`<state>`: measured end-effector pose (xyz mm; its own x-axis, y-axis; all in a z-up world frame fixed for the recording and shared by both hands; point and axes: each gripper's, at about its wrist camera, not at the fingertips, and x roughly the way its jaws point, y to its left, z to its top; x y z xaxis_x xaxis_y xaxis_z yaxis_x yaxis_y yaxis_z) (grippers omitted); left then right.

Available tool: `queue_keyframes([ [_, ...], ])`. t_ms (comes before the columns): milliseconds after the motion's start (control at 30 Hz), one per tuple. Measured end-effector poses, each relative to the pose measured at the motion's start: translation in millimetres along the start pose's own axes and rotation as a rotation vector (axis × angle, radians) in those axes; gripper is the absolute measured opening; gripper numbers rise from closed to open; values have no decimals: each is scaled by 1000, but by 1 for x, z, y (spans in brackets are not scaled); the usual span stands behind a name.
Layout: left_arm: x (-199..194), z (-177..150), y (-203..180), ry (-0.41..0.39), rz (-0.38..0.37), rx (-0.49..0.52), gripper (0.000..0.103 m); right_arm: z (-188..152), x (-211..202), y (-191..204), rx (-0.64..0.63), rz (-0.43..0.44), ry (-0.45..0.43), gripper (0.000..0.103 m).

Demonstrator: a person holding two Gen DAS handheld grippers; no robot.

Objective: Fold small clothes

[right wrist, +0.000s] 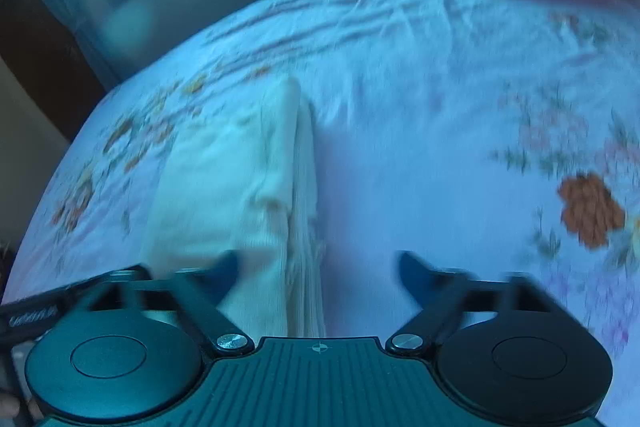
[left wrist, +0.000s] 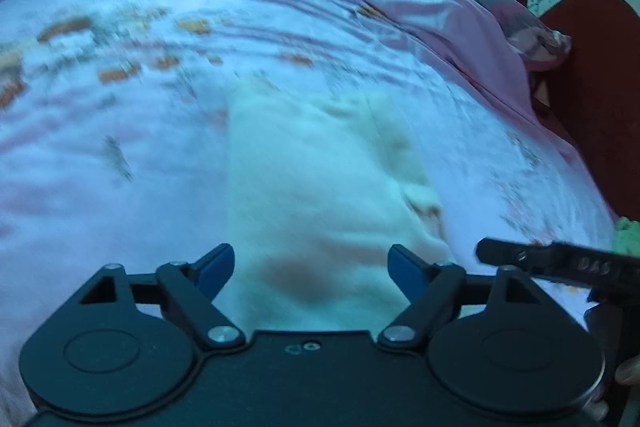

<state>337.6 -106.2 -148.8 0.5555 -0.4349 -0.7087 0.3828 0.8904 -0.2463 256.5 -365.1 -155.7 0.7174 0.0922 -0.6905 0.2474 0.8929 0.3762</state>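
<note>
No writing is legible. Left tongs (left wrist: 310, 267) and right tongs (right wrist: 318, 273) both gape wide, gripping nothing, above the cream garment (left wrist: 320, 163) lying on the bed (left wrist: 120, 147).

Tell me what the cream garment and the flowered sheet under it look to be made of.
Cream garment: probably a soft ribbed knit, matte; fine parallel ridges show along its folded edge. Flowered sheet: likely thin woven cotton or blend, printed, creasing in shallow wrinkles. Blur leaves both uncertain.

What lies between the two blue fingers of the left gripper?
In the left wrist view, the cream garment lies on the floral bedsheet under the open left gripper, whose pads do not touch it.
</note>
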Motion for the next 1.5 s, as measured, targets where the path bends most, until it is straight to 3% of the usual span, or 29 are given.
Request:
queue_keyframes([
  [200,21,19,24,40,44,-49,82,27,42,17,-11,24,45,91],
  [333,44,25,43,67,43,-76,82,32,72,22,-36,-7,65,91],
  [400,58,27,52,96,11,-106,82,33,87,18,-22,-13,87,91],
  [500,77,26,65,147,-103,-190,78,32,102,12,-4,0,101,91],
  [567,85,26,64,151,-166,-187,63,32,107,10,14,35,100,77],
  [600,90,25,63,164,-198,-203,50,33,110,12,13,51,111,54],
  [633,92,24,63,170,-209,-227,47,34,113,11,42,90,135,41],
  [700,95,23,59,162,-214,-230,37,34,118,14,48,98,147,36],
  [833,77,26,49,99,-188,-196,30,36,103,22,37,119,96,26],
  [967,34,39,48,7,-207,-152,29,41,71,60,-35,188,18,25],
  [1133,-27,55,80,-77,-181,-144,29,45,48,117,-88,282,-38,25],
  [1333,-59,36,132,-67,-99,-179,29,17,65,171,-91,347,31,25],
  [1500,-35,-2,173,-1,-30,-248,34,-23,109,186,-96,292,139,25],
])
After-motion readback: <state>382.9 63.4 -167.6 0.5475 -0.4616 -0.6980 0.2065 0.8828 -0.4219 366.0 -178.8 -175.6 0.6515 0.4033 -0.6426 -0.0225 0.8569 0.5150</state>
